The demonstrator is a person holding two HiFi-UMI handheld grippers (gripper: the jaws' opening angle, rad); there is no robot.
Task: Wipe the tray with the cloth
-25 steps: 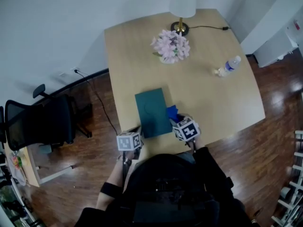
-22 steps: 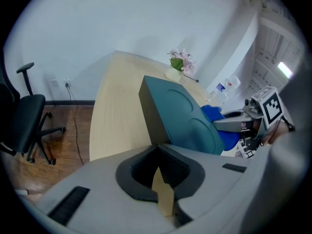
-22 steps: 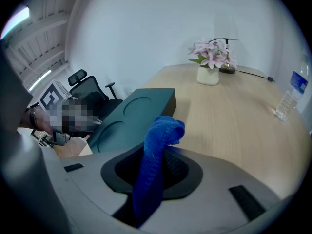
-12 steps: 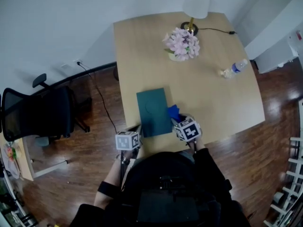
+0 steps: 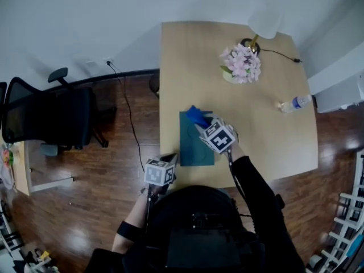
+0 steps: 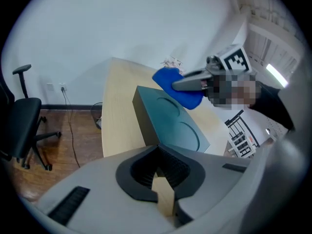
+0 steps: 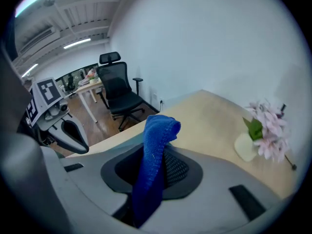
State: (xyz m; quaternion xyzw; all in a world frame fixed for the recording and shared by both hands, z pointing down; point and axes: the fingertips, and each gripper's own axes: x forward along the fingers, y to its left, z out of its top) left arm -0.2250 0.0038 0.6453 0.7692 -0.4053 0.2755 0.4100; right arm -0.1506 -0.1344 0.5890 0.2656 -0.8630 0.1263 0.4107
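Head view shows the pale wooden table with the dark teal tray lying flat near its front left edge, close to the person. The tray's long axis runs straight away from the person toward the far side of the table. The right arm reaches forward over the tray, and the right gripper points steeply down at the tray's far end, so the whole length of the tray lies back toward the person from its tip. I would judge the coming stroke a pull along that axis. The left gripper sits just beside the tray's near left corner, also tilted down. It is nearer the tray's front edge, but its jaws meet at the tips on nothing, with only a sliver of table showing behind them. The blue cloth is pinched firmly in the right gripper's jaws and sticks out past them over the tray's far end. Whether it already touches the surface I cannot tell.
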